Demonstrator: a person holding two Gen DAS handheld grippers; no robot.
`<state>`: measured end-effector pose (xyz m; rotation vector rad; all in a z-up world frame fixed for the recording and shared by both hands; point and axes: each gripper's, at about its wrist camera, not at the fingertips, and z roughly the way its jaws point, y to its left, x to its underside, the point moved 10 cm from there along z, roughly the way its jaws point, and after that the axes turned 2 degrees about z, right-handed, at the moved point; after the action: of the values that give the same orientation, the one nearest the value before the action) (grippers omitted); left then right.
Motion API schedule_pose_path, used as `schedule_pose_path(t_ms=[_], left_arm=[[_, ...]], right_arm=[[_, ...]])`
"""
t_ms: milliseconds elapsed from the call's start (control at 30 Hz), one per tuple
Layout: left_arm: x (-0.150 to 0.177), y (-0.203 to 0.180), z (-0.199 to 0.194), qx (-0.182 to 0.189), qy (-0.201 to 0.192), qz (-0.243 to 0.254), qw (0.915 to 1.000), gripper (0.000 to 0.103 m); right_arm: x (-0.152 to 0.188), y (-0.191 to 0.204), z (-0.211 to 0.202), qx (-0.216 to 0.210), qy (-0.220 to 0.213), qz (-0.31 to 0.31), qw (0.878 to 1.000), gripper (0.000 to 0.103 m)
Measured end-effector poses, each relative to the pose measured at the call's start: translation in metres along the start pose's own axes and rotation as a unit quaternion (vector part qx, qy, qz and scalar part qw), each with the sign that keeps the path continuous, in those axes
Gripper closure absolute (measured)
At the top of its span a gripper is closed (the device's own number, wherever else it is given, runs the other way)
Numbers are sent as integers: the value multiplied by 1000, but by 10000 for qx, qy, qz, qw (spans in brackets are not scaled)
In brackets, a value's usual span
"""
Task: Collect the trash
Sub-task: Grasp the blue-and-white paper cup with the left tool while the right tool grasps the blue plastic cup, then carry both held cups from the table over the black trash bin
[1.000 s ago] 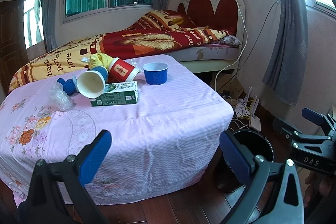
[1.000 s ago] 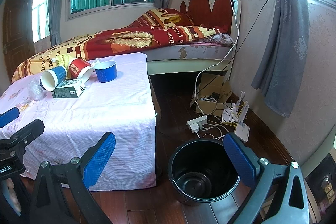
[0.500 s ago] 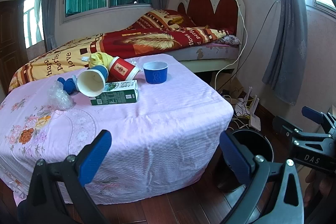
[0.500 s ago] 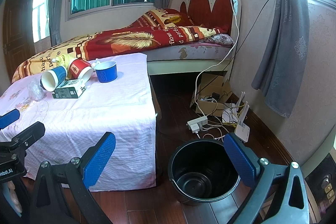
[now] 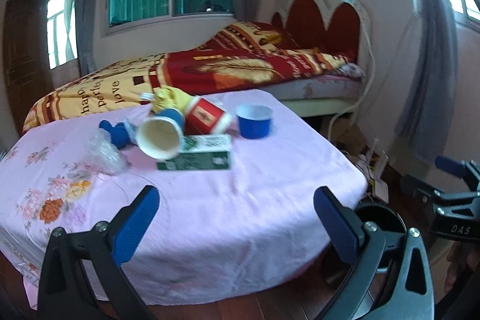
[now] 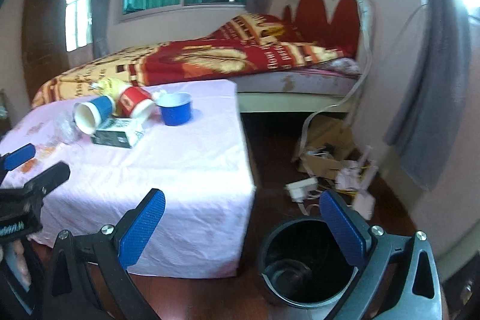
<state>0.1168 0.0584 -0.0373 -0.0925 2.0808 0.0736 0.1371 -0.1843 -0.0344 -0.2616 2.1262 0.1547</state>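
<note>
Trash lies on a table with a pink cloth (image 5: 210,200): a green carton (image 5: 198,155), a tipped blue paper cup (image 5: 162,134), a tipped red cup (image 5: 207,117), an upright blue bowl (image 5: 254,120), a crumpled clear wrapper (image 5: 103,152), a blue lump (image 5: 115,132) and something yellow (image 5: 171,98). My left gripper (image 5: 237,224) is open and empty, above the table's near edge. My right gripper (image 6: 243,227) is open and empty, above the floor by the table corner. An empty black bucket (image 6: 303,263) stands on the floor below it.
A bed (image 5: 240,71) with a red and yellow blanket lies behind the table. A cardboard box (image 6: 327,143), a power strip (image 6: 300,188) and cables clutter the floor by the right wall. Grey curtains (image 6: 426,80) hang at the right.
Both grippers have moved forward towards the table; the trash looks larger and nearer. Both views are now blurred by motion. The jaws stay open.
</note>
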Motion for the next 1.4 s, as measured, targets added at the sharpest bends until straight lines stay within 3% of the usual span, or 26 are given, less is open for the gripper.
schedule_pose_path(t_ms=[233,467,1000,1033,1133,1267,1300,1333,1400], left_arm=[[-9,70,33,-394,58,-380,9985,0],[-17,101,74,-585,181,-509,9968,0],[-34,113,143,-467,297,-682,9961,0],[-34,112,145,-429,294,-683,9963,0],[-35,111,150,-390,326,-677,9964,0],[-35,112,153,-267,354,-741,9963,11],[-35,111,155,-202,381,-753,9962,14],[-35,110,156,-133,406,-771,9961,26],[-35,110,155,-50,387,-819,9959,30]], right_arm=[[-20,31,39,-383,81,-36,9992,0],[-51,69,97,-582,168,-292,9977,0],[-85,132,255,-911,970,-588,9894,8],[-85,135,264,-961,1168,-528,9871,8],[-98,135,280,-879,1143,-547,9880,9],[-101,140,295,-900,1287,-683,9852,9],[-101,141,298,-927,1298,-701,9847,13],[-101,142,299,-1010,1305,-719,9837,20],[-101,145,295,-1035,1262,-765,9836,26]])
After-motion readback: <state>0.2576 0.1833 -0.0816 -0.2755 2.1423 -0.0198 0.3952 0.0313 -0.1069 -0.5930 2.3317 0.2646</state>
